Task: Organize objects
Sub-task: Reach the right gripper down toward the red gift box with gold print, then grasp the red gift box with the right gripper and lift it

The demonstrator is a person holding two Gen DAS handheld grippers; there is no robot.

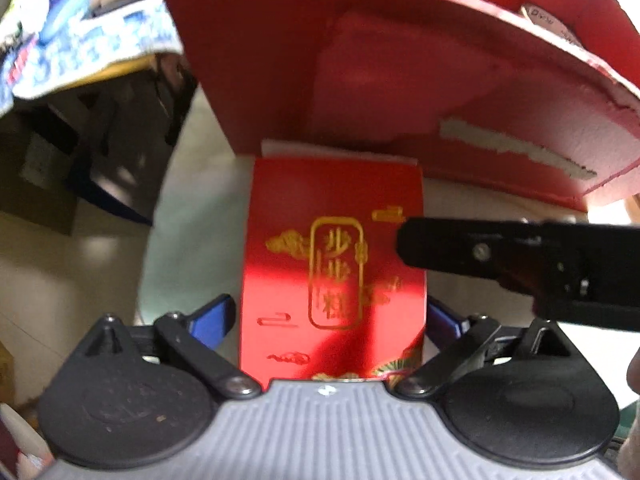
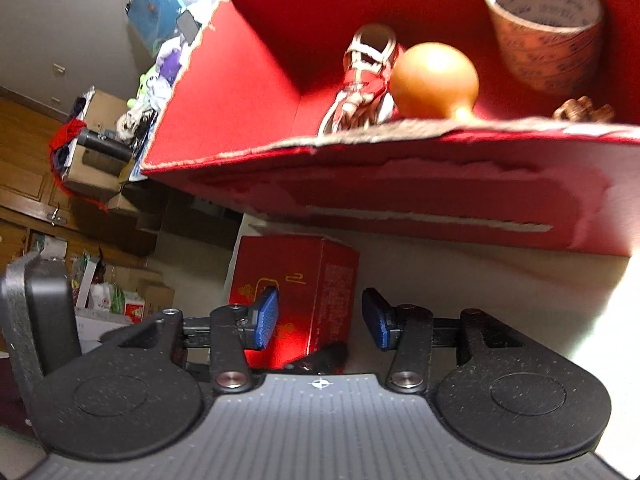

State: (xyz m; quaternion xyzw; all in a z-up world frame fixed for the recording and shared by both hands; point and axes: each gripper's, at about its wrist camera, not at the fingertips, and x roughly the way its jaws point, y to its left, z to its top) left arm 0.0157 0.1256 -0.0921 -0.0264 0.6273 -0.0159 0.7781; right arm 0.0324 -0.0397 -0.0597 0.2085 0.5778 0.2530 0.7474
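Observation:
A small red box [image 1: 332,248] with gold characters lies between the blue pads of my left gripper [image 1: 332,316], which looks almost straight down on it. The pads sit against its two sides, so this gripper is shut on it. From the right, a black finger [image 1: 408,240] of the right gripper reaches over the gold face. In the right wrist view the same small red box [image 2: 304,276] stands by the table edge. My right gripper [image 2: 320,316] is open astride its corner, with the right pad clear of it. Just behind stands a big open red box [image 2: 400,184], also seen as the big red box [image 1: 360,80].
Inside the big box are an orange gourd [image 2: 434,80], a red and white toy shoe [image 2: 364,76], a printed brown roll [image 2: 548,32] and a small brown piece [image 2: 582,112]. The pale table [image 2: 480,280] ends just left of the small box. Cartons and clutter [image 2: 100,160] fill the floor beyond.

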